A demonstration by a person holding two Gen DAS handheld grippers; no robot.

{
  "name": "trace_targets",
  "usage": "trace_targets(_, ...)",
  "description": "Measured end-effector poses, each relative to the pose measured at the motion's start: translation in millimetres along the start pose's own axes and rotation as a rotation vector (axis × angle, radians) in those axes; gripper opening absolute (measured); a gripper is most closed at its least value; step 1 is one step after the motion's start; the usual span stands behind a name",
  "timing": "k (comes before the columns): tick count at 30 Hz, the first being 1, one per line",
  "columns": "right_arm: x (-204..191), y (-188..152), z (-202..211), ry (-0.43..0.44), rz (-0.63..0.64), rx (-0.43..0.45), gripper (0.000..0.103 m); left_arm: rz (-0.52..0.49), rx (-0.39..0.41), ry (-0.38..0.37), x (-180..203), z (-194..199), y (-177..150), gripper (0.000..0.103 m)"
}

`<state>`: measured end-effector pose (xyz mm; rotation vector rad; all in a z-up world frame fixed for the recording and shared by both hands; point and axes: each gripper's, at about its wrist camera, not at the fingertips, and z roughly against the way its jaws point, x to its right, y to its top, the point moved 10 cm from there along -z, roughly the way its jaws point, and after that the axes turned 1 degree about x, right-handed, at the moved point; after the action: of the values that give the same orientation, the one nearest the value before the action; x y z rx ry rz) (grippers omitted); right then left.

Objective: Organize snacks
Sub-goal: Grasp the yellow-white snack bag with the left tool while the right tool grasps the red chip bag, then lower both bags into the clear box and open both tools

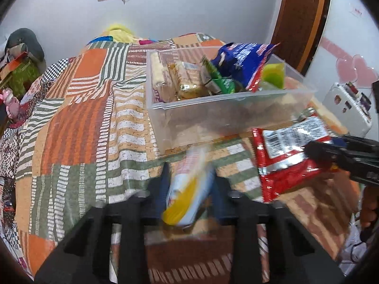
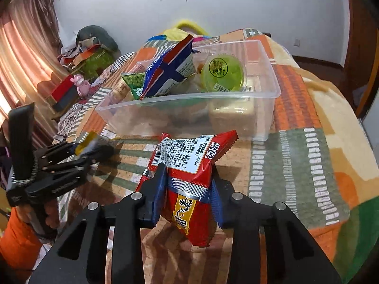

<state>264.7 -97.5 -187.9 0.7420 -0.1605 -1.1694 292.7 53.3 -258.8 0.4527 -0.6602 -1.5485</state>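
Note:
A clear plastic bin (image 1: 227, 113) (image 2: 265, 108) stands on the patchwork bedspread and holds several snacks: a blue packet (image 1: 239, 61) (image 2: 175, 68), a green jelly cup (image 2: 222, 73), a small green packet (image 1: 225, 85) and wrapped biscuits (image 1: 187, 78). My left gripper (image 1: 189, 184) (image 2: 94, 149) is shut on a blurred yellow and pale-blue snack packet (image 1: 187, 201) (image 2: 86, 144), just in front of the bin. My right gripper (image 2: 188, 184) (image 1: 331, 156) is shut on a red snack bag (image 2: 189, 184) (image 1: 286, 163), which hangs above the bedspread to the right of the left gripper.
The bedspread (image 1: 83, 123) covers the whole surface around the bin. A white power strip (image 1: 348, 108) lies at the right edge. Boxes and a pink toy (image 2: 81, 85) sit beside the curtain at the left. An orange sleeve (image 2: 19, 241) shows behind the left gripper.

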Motion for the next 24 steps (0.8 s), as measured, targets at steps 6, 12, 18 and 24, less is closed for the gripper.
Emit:
trace_targets(6,9.3,-4.2,15.0,0.02,-0.012,0.023,0.029,-0.007,0.021,-0.008,9.5,22.5,-1.2,0.025)
trace_targets(12,2.5,9.7,37.3,0.018,0.017,0.086,0.023,-0.006,0.064,-0.016,18.2,43.8,12.5,0.025)
trace_targets(18,-1.3,31.9,63.1,0.016,0.047,0.162,0.023,0.004,0.124,-0.02,22.0,59.9,40.8,0.025)
trace_targets(24,5.0,62.8,86.6,0.0,0.049,0.255,0.023,-0.005,0.18,-0.009,22.6,66.3,75.4,0.025)
